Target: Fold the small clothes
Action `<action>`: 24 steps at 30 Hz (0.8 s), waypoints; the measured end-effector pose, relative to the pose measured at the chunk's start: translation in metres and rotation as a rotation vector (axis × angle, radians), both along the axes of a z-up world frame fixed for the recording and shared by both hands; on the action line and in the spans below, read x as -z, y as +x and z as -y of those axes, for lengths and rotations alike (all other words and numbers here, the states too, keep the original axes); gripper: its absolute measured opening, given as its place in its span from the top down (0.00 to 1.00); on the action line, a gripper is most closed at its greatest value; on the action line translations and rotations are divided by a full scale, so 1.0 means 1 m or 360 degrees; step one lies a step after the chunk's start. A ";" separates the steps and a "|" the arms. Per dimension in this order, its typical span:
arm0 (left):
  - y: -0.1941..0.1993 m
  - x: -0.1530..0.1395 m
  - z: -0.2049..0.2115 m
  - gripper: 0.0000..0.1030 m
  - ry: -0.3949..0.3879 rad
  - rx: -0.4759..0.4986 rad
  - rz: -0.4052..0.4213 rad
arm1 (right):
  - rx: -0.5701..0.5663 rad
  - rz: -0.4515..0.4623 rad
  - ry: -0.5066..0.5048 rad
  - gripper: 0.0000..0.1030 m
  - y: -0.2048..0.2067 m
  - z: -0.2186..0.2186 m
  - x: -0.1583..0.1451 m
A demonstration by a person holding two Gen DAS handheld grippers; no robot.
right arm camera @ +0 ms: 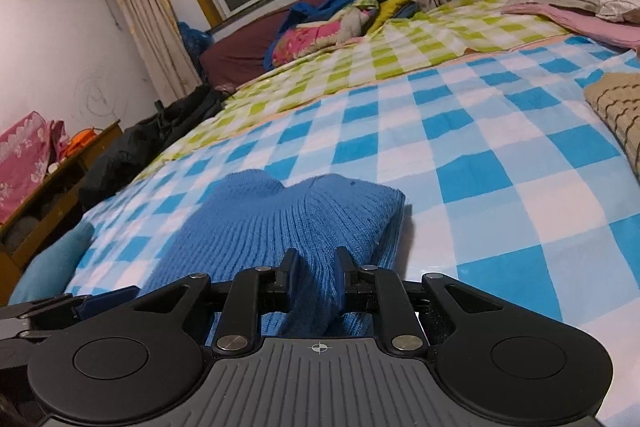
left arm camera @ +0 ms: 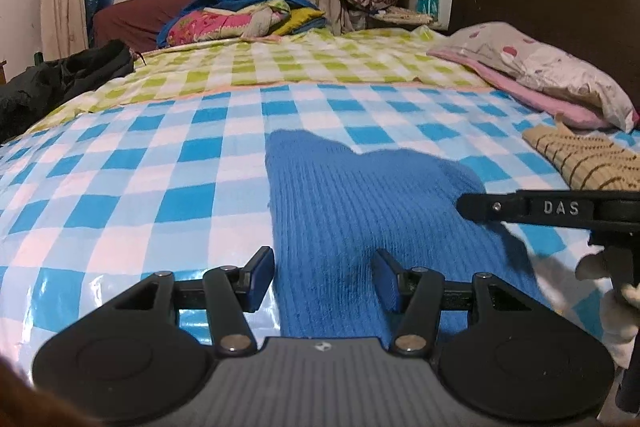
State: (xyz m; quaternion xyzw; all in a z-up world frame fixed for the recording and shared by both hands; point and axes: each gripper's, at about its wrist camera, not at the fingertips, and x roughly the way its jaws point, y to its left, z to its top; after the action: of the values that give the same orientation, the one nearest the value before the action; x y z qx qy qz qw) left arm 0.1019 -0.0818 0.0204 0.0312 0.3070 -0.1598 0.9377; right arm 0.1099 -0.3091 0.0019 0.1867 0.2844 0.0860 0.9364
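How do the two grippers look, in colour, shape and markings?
Both the left gripper and the right gripper have black linkage arms, silver pivot pins, round black discs, dark blue finger pads and a ribbed grey base. One bears "DAS" lettering.

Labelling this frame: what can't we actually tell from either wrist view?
- Blue knit garment: its near hem, hidden under the left gripper body in the left wrist view.
- Right gripper: a fold bulges between its pads, but whether they pinch it cannot be told.
- Beige striped knit: cut off by the right edge in both views.
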 end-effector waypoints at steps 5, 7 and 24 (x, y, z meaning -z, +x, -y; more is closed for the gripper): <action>0.013 -0.010 0.003 0.43 -0.0025 -0.0032 0.0060 | -0.0001 0.0103 -0.0081 0.76 -0.011 -0.007 -0.010; 0.026 -0.012 0.007 0.43 -0.0022 -0.0045 0.0070 | -0.0016 0.0094 -0.0102 0.76 -0.009 -0.009 -0.009; 0.008 -0.008 -0.012 0.41 -0.0057 -0.0105 0.0064 | -0.0036 0.0115 -0.0136 0.75 -0.050 -0.024 -0.029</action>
State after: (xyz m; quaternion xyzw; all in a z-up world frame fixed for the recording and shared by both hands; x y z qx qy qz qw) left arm 0.1098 -0.0700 0.0280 0.0077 0.2861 -0.1337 0.9488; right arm 0.0602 -0.2848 0.0313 0.1400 0.2557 0.0910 0.9522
